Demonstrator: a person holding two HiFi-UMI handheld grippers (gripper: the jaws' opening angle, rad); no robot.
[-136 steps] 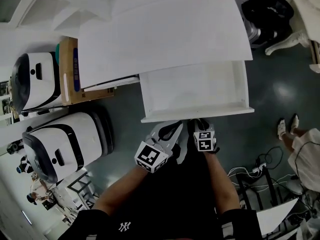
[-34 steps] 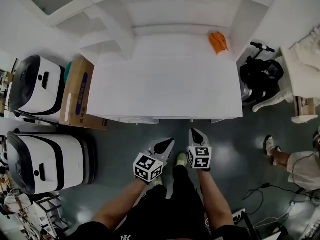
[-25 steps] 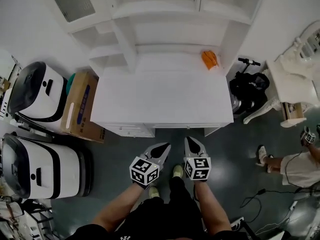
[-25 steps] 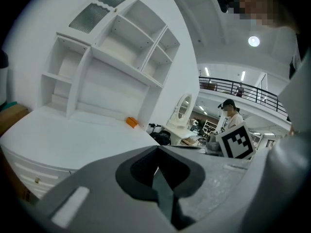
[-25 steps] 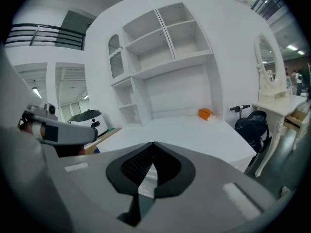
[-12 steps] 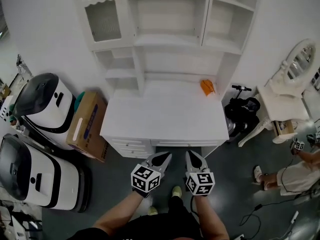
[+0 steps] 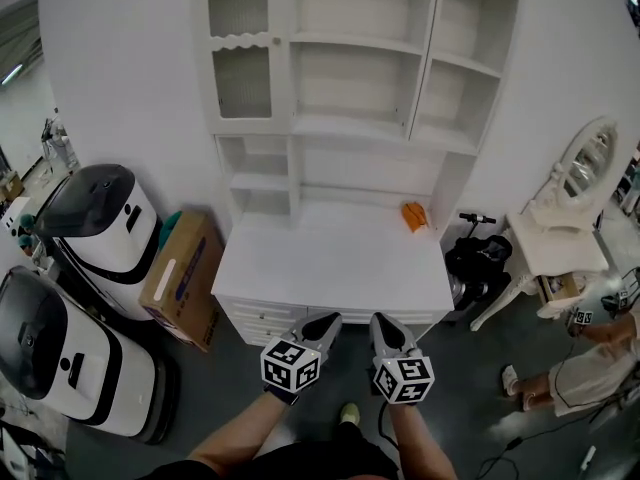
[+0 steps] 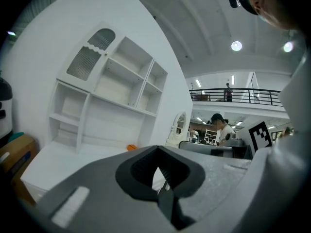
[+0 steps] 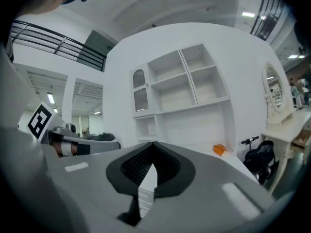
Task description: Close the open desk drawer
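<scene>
The left gripper (image 8: pixel 158 152) has its two jaws pressed together at the tips. Nothing is held between them. The right gripper (image 9: pixel 153 147) is the same: its jaws are together and hold nothing. Each gripper has a cube with black and white squares on it, and a bare arm comes up behind each one.

From the head view, both grippers sit side by side in front of the middle of the front edge of the desk (image 7: pixel 335 263). They point at it, the left one a little to the left and the right one a little to the right. They do not seem to touch the desk.

The drawer (image 7: pixel 352 314) is under the front edge, between the two grippers. It is pushed all the way in and lies flat with the front of the desk. More small drawers sit under the front left corner.

The top of the desk is white and bare, but for a small orange thing (image 7: pixel 415 215) near the back right corner. Tall white shelves (image 7: pixel 350 88) stand along the back edge.

Past the left edge, a brown cardboard box (image 7: pixel 185 278) leans by the desk, and two big white and black machines (image 7: pixel 60 353) stand beyond it. Past the right edge is a black bundle (image 7: pixel 480 268) on the dark floor, then a little white table with a mirror (image 7: pixel 585 173). A person (image 7: pixel 590 368) is far off to the right.
</scene>
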